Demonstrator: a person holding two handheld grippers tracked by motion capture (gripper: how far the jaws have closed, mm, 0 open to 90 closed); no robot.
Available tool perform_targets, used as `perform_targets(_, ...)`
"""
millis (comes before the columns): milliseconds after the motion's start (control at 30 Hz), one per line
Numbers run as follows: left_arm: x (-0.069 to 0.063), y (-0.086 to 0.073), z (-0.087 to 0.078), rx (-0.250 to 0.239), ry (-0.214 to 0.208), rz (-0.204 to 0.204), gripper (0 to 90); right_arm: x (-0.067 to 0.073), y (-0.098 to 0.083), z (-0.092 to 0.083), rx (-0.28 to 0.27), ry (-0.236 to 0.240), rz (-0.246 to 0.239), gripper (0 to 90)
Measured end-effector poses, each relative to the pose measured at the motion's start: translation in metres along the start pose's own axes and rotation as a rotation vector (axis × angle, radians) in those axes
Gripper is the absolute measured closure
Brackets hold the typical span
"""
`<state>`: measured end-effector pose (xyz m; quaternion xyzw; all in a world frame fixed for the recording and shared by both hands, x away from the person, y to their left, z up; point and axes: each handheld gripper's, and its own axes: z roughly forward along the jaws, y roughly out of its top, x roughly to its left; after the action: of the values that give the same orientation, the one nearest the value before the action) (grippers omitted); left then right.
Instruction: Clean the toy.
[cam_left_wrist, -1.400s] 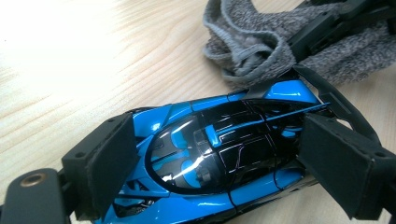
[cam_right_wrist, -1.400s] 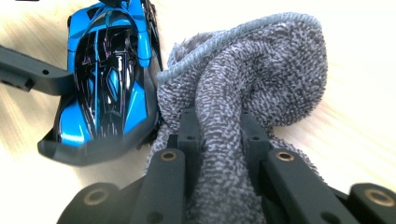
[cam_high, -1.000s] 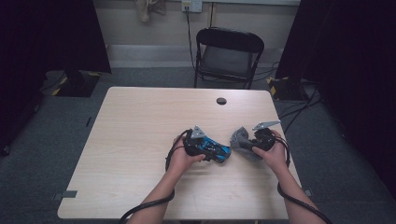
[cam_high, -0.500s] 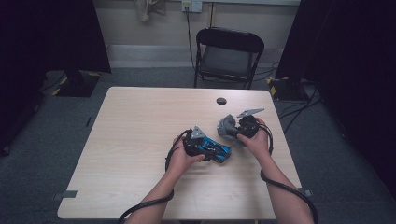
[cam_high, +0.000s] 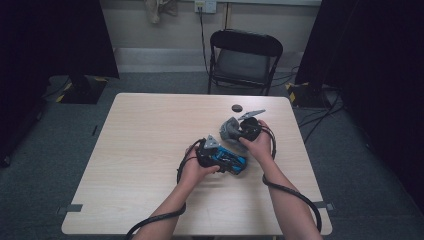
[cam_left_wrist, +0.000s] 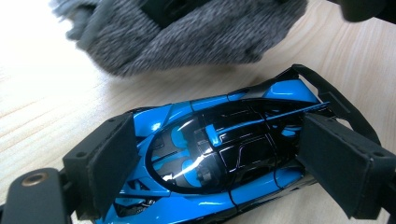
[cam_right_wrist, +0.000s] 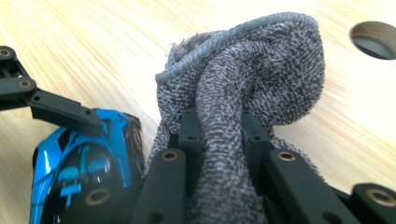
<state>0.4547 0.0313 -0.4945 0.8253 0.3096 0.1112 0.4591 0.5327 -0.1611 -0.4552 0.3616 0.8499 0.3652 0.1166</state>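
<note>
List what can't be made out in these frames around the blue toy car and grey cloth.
- Blue and black toy car: its sides lie behind the left gripper's black pads in the left gripper view; its underside faces the light wooden table.
- Grey terry cloth: lower part buried between the right gripper's jaws, right gripper view.
- Small dark round thing: too small to identify, high view.

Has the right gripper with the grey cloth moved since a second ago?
Yes. In the high view the right gripper with the cloth has shifted left and up-table, nearer the round hole, and now sits just beyond the blue car.
</note>
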Motion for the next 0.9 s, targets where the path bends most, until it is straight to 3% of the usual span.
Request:
perform_targets(367, 0.001, -0.002, -0.001, -0.013, -0.006, 0.001, 12.6, 0.020, -0.002, 0.028, 0.029, 0.055, -0.034, 74.4)
perform_targets(900, 0.002, -0.001, -0.001, -0.010, -0.007, -0.002, 13.3, 0.010, -0.020, 0.011, 0.035, 0.062, -0.021, 74.5)
